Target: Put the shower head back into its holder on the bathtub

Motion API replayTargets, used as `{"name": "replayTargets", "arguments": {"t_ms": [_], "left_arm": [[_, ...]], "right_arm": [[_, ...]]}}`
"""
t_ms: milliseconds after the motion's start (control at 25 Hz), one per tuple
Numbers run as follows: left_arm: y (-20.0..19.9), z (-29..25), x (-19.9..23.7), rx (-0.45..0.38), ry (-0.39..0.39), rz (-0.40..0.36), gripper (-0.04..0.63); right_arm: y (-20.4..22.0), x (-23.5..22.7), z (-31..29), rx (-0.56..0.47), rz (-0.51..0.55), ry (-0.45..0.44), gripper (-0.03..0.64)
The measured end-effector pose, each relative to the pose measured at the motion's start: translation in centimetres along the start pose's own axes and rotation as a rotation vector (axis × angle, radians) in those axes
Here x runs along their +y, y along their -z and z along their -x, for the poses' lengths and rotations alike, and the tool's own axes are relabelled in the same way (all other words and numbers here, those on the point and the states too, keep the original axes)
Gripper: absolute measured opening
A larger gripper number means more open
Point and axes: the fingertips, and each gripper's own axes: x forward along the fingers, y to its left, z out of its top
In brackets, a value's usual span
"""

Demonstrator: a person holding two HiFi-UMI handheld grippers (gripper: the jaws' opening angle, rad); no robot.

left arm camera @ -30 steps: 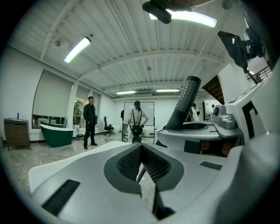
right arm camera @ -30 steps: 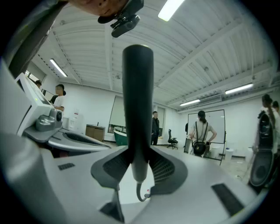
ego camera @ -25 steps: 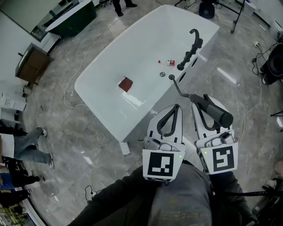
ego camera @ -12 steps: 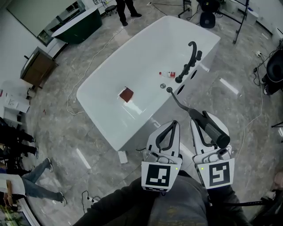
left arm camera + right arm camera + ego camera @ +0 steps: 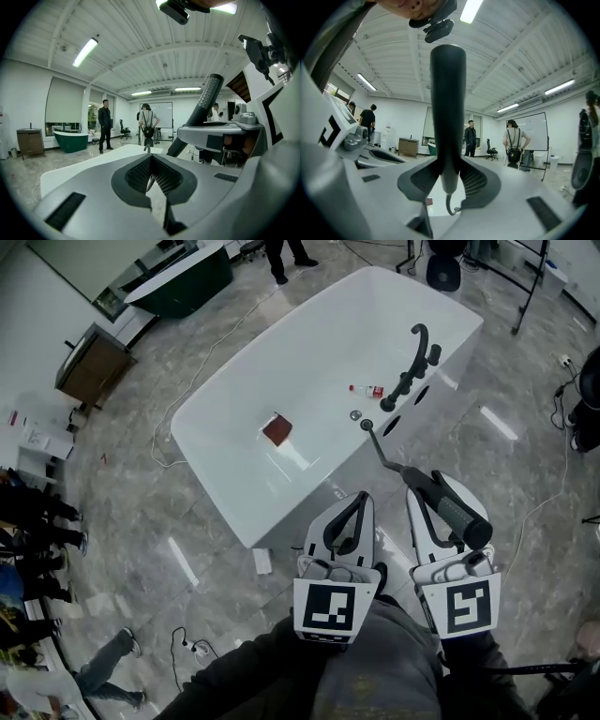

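Observation:
The dark grey shower head (image 5: pixel 452 509) lies across my right gripper (image 5: pixel 419 486), which is shut on its handle. Its hose (image 5: pixel 377 442) runs to a fitting on the rim of the white bathtub (image 5: pixel 234 390). The black tap column with the holder (image 5: pixel 416 354) stands on that rim, well ahead of both grippers. In the right gripper view the shower head (image 5: pixel 447 108) stands upright between the pads of the right gripper (image 5: pixel 449 176). My left gripper (image 5: pixel 359 499) is shut and holds nothing; its own view shows the left gripper (image 5: pixel 151 161) with pads together and the shower head (image 5: pixel 206 101) to the right.
A red object (image 5: pixel 276 430) lies inside the tub and a small bottle (image 5: pixel 367 390) lies by the drain (image 5: pixel 356 415). A green tub (image 5: pixel 183 277) and a wooden cabinet (image 5: pixel 92 362) stand far left. People (image 5: pixel 37 521) stand at the left edge. Cables cross the marble floor.
Both grippers have drifted a little beside the tub's near corner, the right one still gripping the shower head. The people at the left have walked on.

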Motion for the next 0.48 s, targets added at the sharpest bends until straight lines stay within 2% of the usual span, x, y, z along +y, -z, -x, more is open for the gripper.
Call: {"name": "replayTargets", "arguments": {"t_ms": [160, 280, 480], "left_arm": [[1.7, -1.3, 1.2, 0.019, -0.012, 0.038, 0.003], [1.6, -3.1, 1.9, 0.001, 0.000, 0.054, 0.003], [0.8, -6.9, 3.2, -0.031, 0.018, 0.029, 0.003]], "right_arm": [[1.5, 0.4, -0.9, 0.023, 0.006, -0.025, 0.141], [1.4, 0.1, -2.1, 0.023, 0.011, -0.027, 0.141], [0.7, -0.7, -4.6, 0.033, 0.035, -0.032, 0.141]]}}
